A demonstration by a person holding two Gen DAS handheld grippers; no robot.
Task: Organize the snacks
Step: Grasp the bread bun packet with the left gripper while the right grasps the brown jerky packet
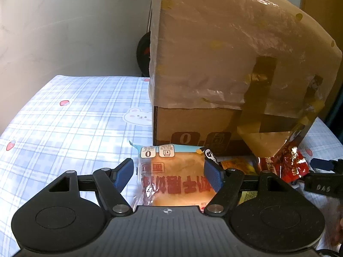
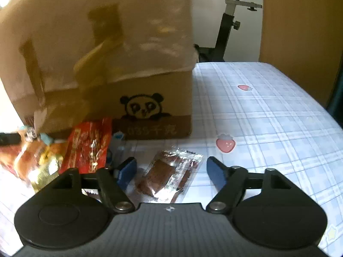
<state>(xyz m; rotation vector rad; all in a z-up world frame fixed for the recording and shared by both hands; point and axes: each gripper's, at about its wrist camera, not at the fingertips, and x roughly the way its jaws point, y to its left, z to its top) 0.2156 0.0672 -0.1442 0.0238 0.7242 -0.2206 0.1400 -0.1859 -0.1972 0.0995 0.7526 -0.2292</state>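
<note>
On the checked cloth (image 2: 268,111), the snacks lie just in front of the box (image 2: 137,98). Both grippers are open and grip nothing: the left gripper (image 1: 169,174) stands around the bread pack (image 1: 173,175), the right gripper (image 2: 171,171) around the clear jerky packet (image 2: 171,175). The slick wrappers may slip when the pads close, and the left pad (image 1: 212,175) seems to touch the bread already, so it could squash it.

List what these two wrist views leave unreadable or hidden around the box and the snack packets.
- Cardboard box inside: both views, its walls and the plastic sheet over it hide any contents.
- Bread packet near end: left wrist view, the left gripper body covers it.
- Yellow packet: left view, mostly behind a finger and the red packet.
- Print on the clear packet: right view, blurred and glaring between the right gripper fingers.
</note>
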